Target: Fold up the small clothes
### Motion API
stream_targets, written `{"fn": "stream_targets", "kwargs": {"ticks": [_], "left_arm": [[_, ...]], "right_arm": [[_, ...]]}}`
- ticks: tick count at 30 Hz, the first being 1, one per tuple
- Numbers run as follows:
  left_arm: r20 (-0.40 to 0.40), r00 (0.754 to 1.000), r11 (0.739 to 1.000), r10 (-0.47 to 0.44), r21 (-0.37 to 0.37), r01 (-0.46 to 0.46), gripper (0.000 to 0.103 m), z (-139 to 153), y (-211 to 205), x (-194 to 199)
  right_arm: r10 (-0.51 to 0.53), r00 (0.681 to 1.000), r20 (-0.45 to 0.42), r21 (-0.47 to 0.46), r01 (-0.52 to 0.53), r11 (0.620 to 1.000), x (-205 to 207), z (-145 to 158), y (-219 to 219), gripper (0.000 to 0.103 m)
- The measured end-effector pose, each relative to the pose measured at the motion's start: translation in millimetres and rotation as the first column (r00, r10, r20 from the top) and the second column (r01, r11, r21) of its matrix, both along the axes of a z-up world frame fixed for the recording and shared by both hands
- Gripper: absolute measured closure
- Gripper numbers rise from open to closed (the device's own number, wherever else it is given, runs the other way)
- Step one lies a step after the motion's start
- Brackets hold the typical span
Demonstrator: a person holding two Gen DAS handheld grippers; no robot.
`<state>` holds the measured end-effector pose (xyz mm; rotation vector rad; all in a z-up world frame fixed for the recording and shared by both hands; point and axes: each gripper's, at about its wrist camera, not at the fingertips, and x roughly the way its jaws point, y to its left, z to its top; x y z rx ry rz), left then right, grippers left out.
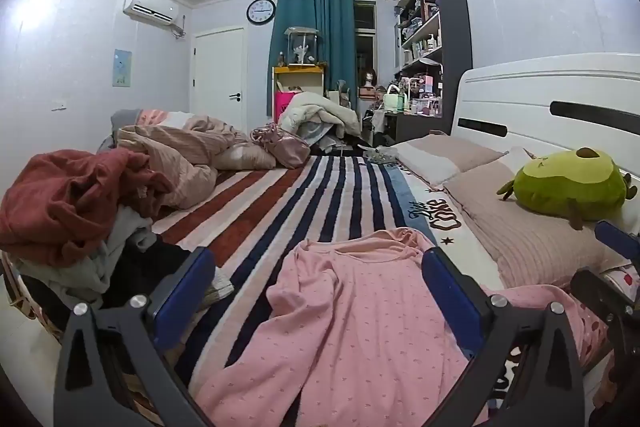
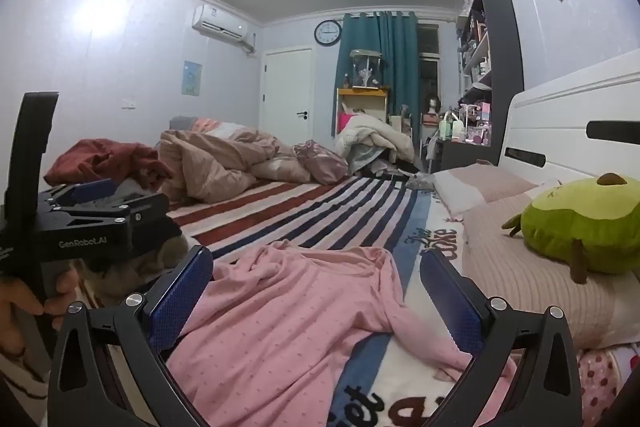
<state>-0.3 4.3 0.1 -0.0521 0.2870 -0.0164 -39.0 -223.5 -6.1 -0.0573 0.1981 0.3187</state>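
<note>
Pink top [image 1: 344, 311] on striped bedspread [image 1: 320, 195], cluttered bedroom; both claws agape, empty.

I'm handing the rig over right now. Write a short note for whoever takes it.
Left gripper: open, empty, above the pink top.
Right gripper: open, empty, over the same top.
The pink top lies spread but rumpled on the striped blanket, near the pillows.
More clothes wait in a pile at the left.
Done: no fold visible.
Left: smooth and fold the top, then the pile.
</note>
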Motion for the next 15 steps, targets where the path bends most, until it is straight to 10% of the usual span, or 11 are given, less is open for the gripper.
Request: {"fn": "stream_targets", "kwargs": {"ticks": [15], "left_arm": [[0.014,1.000,0.999,-0.024,0.048,0.023,0.001,5,-11,-5]], "right_arm": [[-0.015,0.999,-0.049,0.104,0.020,0.994,2,0,-19,0.000]]}}
